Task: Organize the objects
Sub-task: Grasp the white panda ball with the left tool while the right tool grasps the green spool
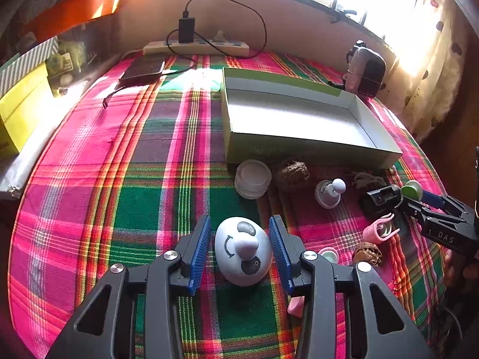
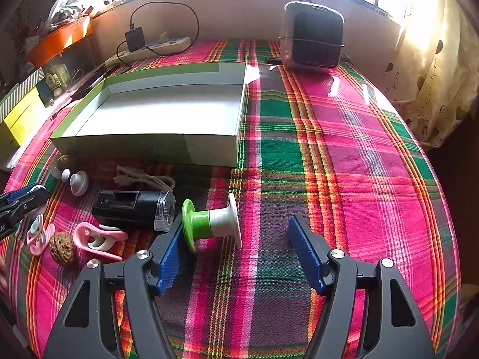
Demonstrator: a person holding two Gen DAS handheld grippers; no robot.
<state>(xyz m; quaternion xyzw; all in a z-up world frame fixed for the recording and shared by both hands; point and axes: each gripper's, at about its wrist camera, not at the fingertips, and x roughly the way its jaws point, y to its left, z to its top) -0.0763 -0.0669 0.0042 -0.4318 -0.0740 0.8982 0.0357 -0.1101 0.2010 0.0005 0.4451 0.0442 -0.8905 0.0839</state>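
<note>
We see our left hand-held gripper spread around a white egg-shaped panda figure lying on the plaid-covered tabletop, its blue pads just beside the figure without clearly pressing it. Our right hand-held gripper is spread wide; a green-and-white spool lies on its side by the left pad. Ahead of both sits an open shallow box. Left of the spool rests a black device.

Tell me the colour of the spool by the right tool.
Green at one end, white at the other; the spool shows best in the right wrist view.
</note>
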